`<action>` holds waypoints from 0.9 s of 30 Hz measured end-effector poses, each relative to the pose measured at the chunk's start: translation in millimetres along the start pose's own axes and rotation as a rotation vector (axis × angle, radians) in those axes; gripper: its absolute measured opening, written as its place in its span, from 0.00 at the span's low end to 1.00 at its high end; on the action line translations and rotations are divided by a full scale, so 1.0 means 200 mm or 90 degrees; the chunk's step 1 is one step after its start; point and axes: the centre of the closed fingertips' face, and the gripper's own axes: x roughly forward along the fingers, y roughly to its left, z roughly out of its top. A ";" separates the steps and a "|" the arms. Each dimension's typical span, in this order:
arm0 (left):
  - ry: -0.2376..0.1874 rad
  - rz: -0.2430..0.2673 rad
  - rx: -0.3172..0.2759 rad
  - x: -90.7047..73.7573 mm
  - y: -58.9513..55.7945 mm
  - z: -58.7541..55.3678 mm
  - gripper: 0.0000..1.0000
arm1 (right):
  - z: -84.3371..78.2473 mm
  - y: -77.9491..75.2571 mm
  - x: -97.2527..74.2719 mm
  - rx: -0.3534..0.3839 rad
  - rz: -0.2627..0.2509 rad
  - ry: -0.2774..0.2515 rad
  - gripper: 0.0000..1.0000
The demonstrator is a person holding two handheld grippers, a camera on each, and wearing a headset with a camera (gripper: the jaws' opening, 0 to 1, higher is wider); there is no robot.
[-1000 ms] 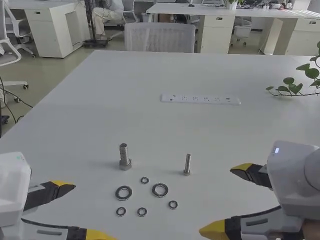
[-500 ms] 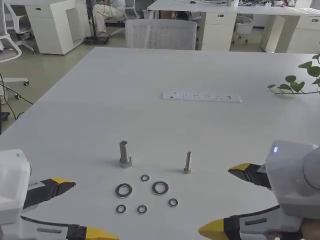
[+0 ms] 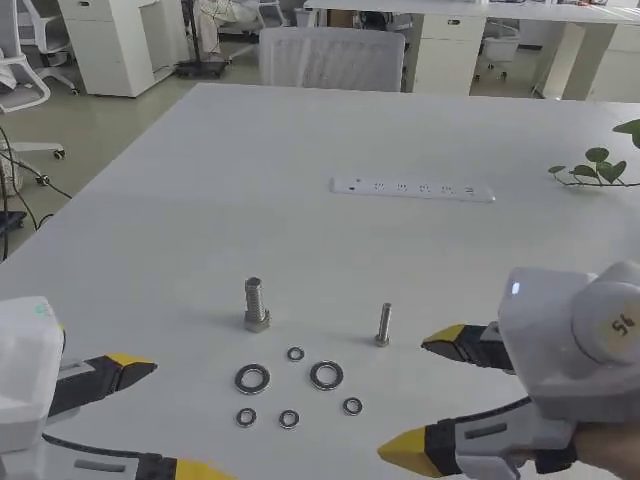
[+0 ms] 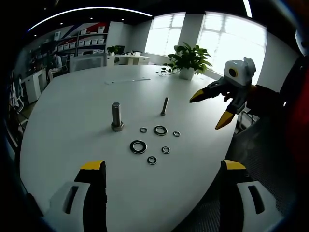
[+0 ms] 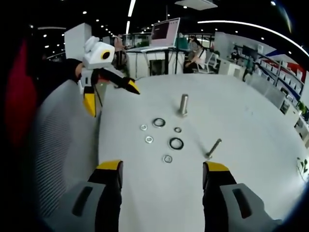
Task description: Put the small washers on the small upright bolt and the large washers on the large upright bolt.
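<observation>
On the white table (image 3: pixel 200 200) a large bolt (image 3: pixel 255 303) stands upright at the left, a thin small bolt (image 3: pixel 384 325) at the right. In front of them lie two large washers (image 3: pixel 252 379) (image 3: pixel 326 375) and several small washers (image 3: pixel 295 354). My left gripper (image 3: pixel 165 420) hangs open at the near left edge, empty. To the right of the washers my right gripper (image 3: pixel 412 397) is open and empty, its upper tip close to the small bolt. The left gripper view shows the large bolt (image 4: pixel 116 116), the small bolt (image 4: pixel 164 106) and the right gripper (image 4: pixel 206 112).
A white power strip (image 3: pixel 412 188) lies further back on the table. Leaves of a plant (image 3: pixel 600 165) reach in at the right edge. A mesh chair (image 3: pixel 330 58) stands at the far end, with office desks behind.
My right gripper has moved left, closer to the small bolt and the washers. The head camera has tilted slightly. The left gripper, bolts and washers have kept their places.
</observation>
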 end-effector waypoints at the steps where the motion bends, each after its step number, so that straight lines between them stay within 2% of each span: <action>1: 0.000 0.000 -0.001 0.00 0.00 0.00 0.99 | 0.01 0.00 0.02 -0.008 0.003 0.005 0.67; 5: 0.000 0.000 -0.004 0.00 0.00 0.00 0.98 | 0.06 -0.01 0.07 -0.045 0.020 0.018 0.62; 13: 0.005 -0.002 -0.004 0.00 0.00 0.00 0.98 | 0.14 -0.09 0.18 -0.073 0.035 0.024 0.52; 20: 0.008 -0.005 -0.006 0.01 0.00 -0.01 0.97 | 0.13 -0.15 0.29 -0.089 0.045 0.061 0.46; 27: 0.008 -0.009 -0.007 0.01 0.00 -0.01 0.97 | 0.09 -0.16 0.37 -0.099 0.060 0.100 0.40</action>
